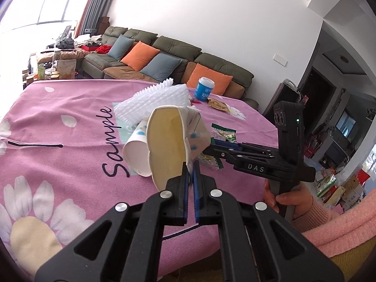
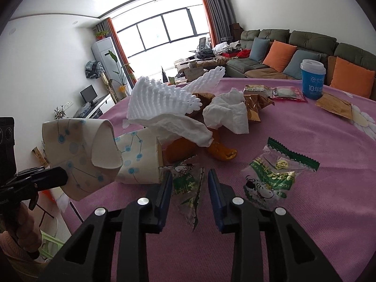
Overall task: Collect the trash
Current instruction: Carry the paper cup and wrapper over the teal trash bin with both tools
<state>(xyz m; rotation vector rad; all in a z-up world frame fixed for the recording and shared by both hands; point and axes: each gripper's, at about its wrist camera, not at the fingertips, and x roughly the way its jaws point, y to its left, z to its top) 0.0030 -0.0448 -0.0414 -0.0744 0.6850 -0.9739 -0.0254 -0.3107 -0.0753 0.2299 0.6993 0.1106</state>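
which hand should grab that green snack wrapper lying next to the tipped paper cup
Right. The right gripper is open with the green snack wrapper between its fingers, while the left gripper is shut on a crushed paper cup.

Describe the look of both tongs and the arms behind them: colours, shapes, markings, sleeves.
Both tongs, left and right, are matte black plastic linkages with round silver pivot bolts and flat blue pads on the finger faces. Seen from the left wrist camera, the right unit bears white "DAS" lettering, a small green light and a pistol-style handle. The hand gripping it wears a fuzzy pink sleeve.
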